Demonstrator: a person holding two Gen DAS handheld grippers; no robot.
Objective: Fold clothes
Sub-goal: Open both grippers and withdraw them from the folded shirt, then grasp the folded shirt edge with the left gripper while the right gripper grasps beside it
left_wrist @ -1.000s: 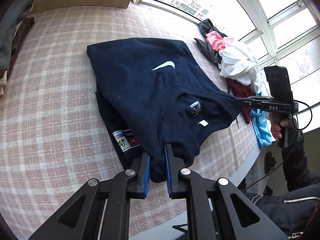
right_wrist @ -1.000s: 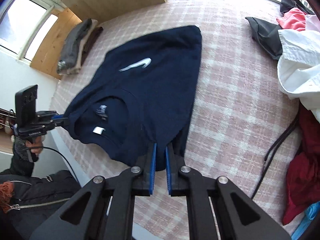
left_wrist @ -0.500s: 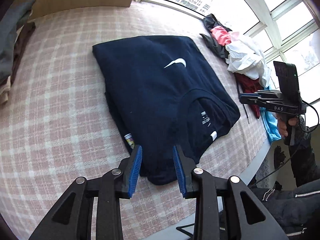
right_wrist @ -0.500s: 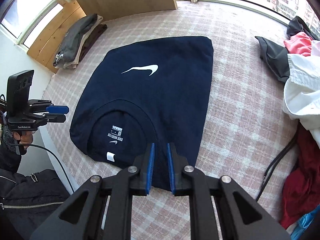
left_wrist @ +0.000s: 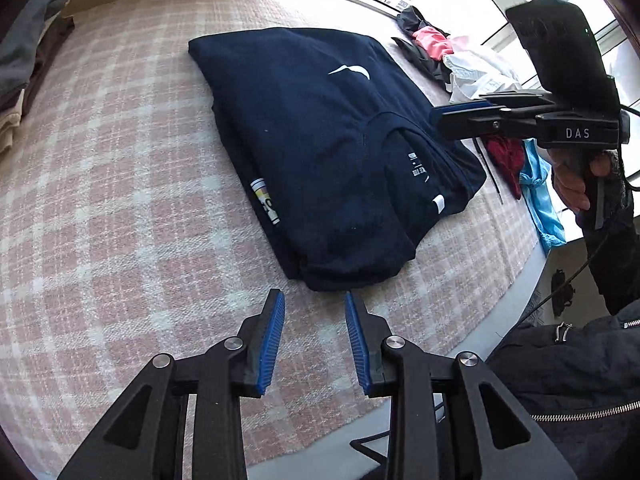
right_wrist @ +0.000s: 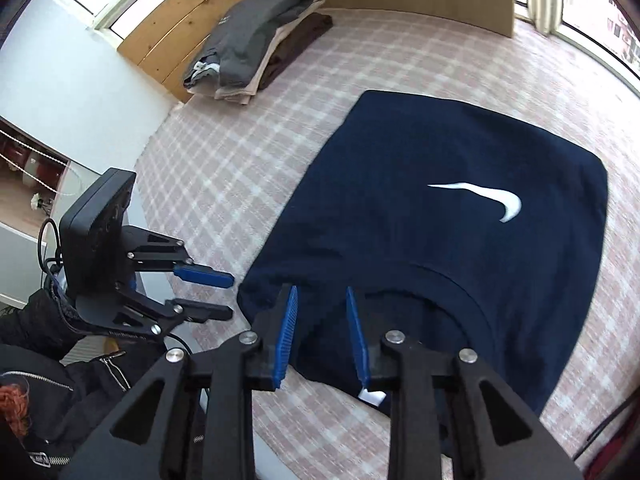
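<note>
shirt: folded navy blue cotton T-shirt with white swoosh logo (left_wrist: 320,152) lies flat on pink-and-white checked bed cover (left_wrist: 120,208), collar toward the cover's near edge
left gripper: black two-finger gripper with blue ribbed pads (left_wrist: 314,307) just off the shirt's near hem, jaws apart, nothing between them, not touching the shirt
right gripper: same black build (right_wrist: 321,295) over the shirt's collar corner, jaws opening, empty; may brush the fabric, hard to tell
folded stack: grey, beige and brown folded clothes (right_wrist: 260,40) well beyond the shirt by the wooden headboard (right_wrist: 192,20)
unfolded pile: red, white, black, blue garments (left_wrist: 468,68) beside the shirt near the window
</note>
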